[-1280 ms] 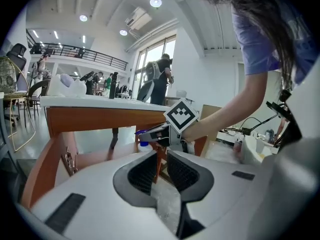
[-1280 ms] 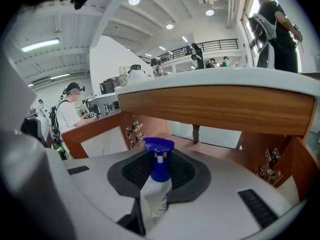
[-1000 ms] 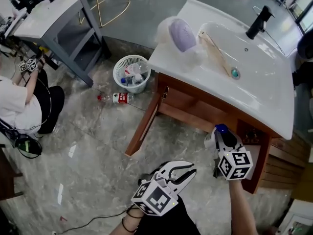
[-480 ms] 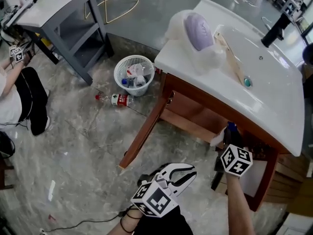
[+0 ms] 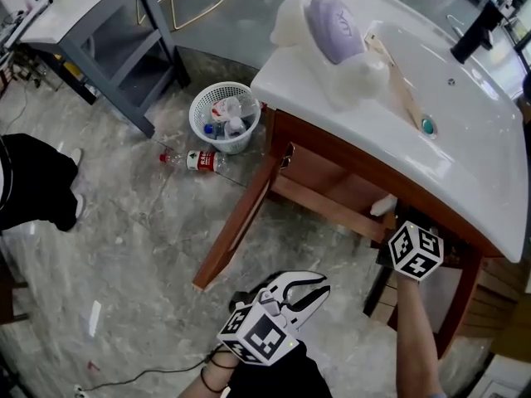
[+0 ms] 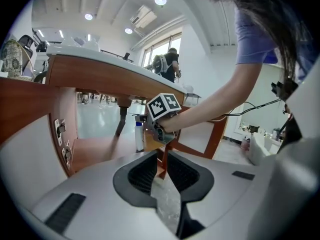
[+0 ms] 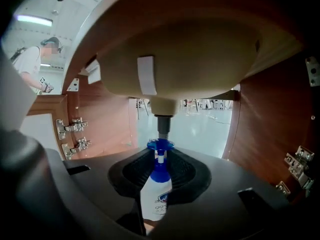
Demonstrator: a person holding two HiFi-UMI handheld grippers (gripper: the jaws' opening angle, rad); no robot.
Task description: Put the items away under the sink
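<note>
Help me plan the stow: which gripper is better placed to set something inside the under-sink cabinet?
Right. The right gripper grips the white plastic bottle with blue top inside the wooden cabinet; the left gripper is empty, outside.

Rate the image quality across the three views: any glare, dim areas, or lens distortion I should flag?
Head view: sharp and evenly lit, edges bowed, mild sheen on the white sink top. Left gripper view: heavy fisheye, dark corners, ceiling lights blown out. Right gripper view: dim under the basin, the floor beyond overexposed, yet the spray bottle in the right claw is readable.
</note>
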